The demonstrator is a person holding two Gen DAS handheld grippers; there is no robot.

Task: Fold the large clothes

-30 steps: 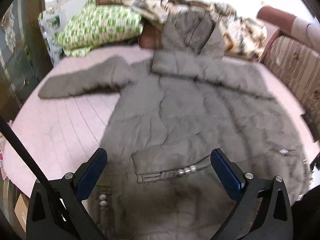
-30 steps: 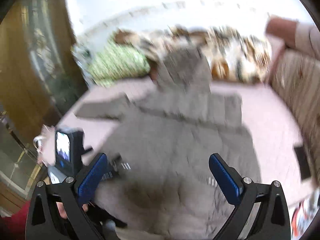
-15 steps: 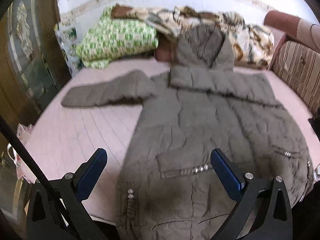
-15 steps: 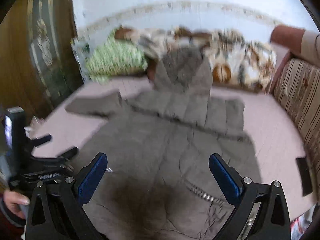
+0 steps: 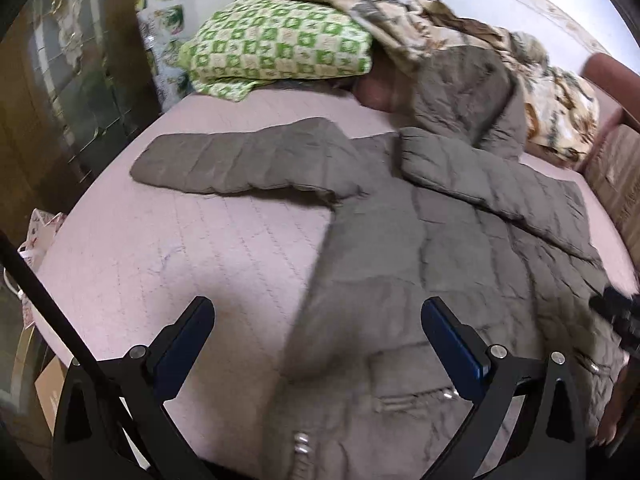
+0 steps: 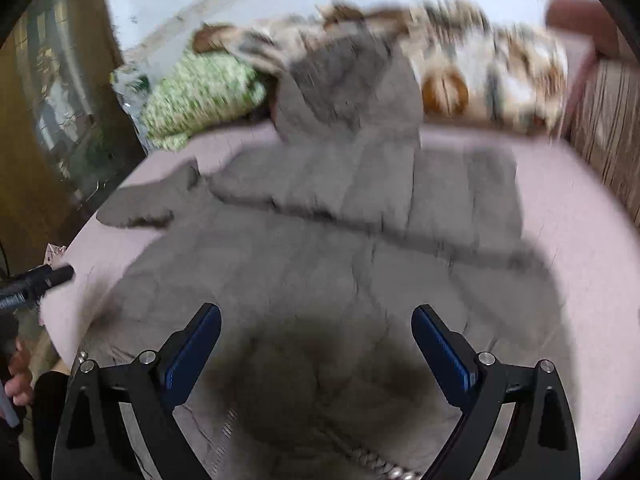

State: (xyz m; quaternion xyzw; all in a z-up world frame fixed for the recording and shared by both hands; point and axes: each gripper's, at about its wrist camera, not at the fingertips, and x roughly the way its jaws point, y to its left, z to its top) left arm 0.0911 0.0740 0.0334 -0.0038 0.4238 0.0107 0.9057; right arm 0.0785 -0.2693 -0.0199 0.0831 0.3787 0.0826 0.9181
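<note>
1. The coat point(image 5: 420, 248) lies spread flat on the bed point(image 5: 168, 264), hood at the far end against the bedding point(image 5: 280, 40).
2. One sleeve point(image 5: 496, 192) is folded across the chest; the left sleeve point(image 5: 236, 164) lies stretched out on the bed. By my reading, most folding remains.
3. The left gripper point(image 5: 318, 344) and the right gripper point(image 6: 316, 350) both gape empty above the near hem.
4. The right view is blurred; the hem is cut off near the frame edge.

One coat point(image 5: 420, 240), one pillow point(image 5: 276, 44), one blanket point(image 5: 552, 100).
</note>
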